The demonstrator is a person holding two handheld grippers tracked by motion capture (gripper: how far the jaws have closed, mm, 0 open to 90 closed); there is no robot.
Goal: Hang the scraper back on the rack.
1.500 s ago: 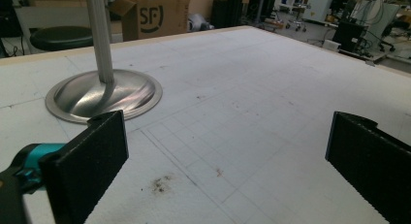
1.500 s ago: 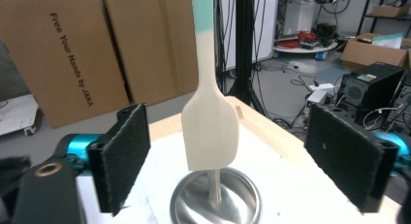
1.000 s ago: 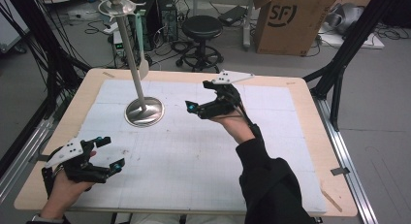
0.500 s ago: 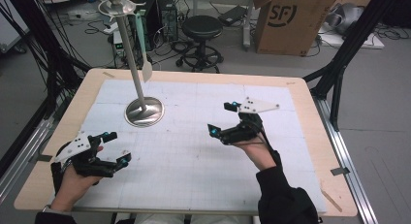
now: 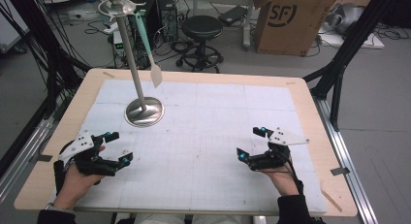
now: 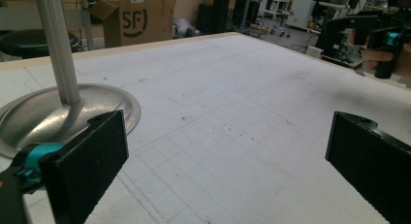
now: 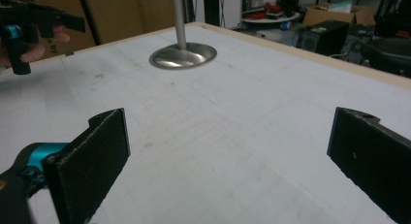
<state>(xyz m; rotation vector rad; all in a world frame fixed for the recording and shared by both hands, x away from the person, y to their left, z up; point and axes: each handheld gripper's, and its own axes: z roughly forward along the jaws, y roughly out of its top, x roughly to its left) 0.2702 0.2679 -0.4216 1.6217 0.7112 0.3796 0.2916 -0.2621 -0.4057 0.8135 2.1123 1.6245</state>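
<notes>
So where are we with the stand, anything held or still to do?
Done: a spatula hangs from the top of the metal stand, which sits upright on the white mat. In hand: nothing. The left gripper and the right gripper sit near the table's front edge, jaws wide apart and empty, both apart from the stand. Left: nothing else lies on the mat to hang, as far as I can see.

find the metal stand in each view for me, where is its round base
High view: the metal stand's round base sits upper left on the white mat.
Left gripper view: the base is at the left edge, just beyond the left claw.
Right gripper view: the base lies top centre, far off.
Shared landmark: the SF cardboard box behind the table, also in the left gripper view.
</notes>
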